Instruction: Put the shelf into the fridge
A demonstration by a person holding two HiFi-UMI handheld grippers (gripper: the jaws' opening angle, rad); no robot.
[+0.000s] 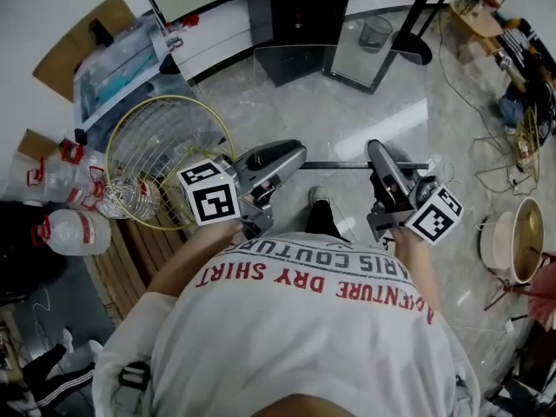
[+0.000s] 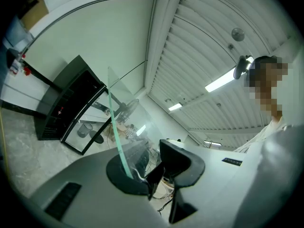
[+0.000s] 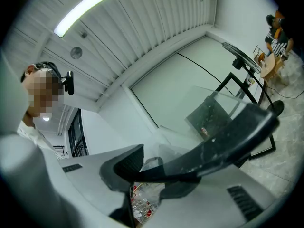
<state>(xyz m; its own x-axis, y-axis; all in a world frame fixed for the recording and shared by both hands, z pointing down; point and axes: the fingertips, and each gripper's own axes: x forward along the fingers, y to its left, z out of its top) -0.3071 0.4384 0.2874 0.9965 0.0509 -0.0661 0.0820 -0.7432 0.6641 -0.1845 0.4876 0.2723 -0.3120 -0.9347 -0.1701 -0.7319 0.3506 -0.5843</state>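
Head view shows both claws held out in front of the person's white T-shirt, each with its marker cube nearest the body. Between them lies the clear glass fridge shelf, roughly level, reaching away from the claw tips with its black trim strip nearest them. The left claw takes the near left corner and the right claw the near right corner. Beyond the far edge of the pane, well apart from both claws, stands the black fridge with its glass door swung open. To the outer side of the left claw sit a gold wire basket and clear plastic bottles with red caps.

Only the left gripper view shows the grip itself. The left claw is clamped on the shelf, whose green-tinted edge runs straight down into the dark pad. Past the jaws and to one side stands the fridge, seen from low down.

The right gripper view shows what the others do not: the black trim strip lies across the right claw, pinched between the jaws, and the shelf stretches away from them. The fridge shows dimly through the glass beyond the claw. The bottles show in the gap under the jaws.
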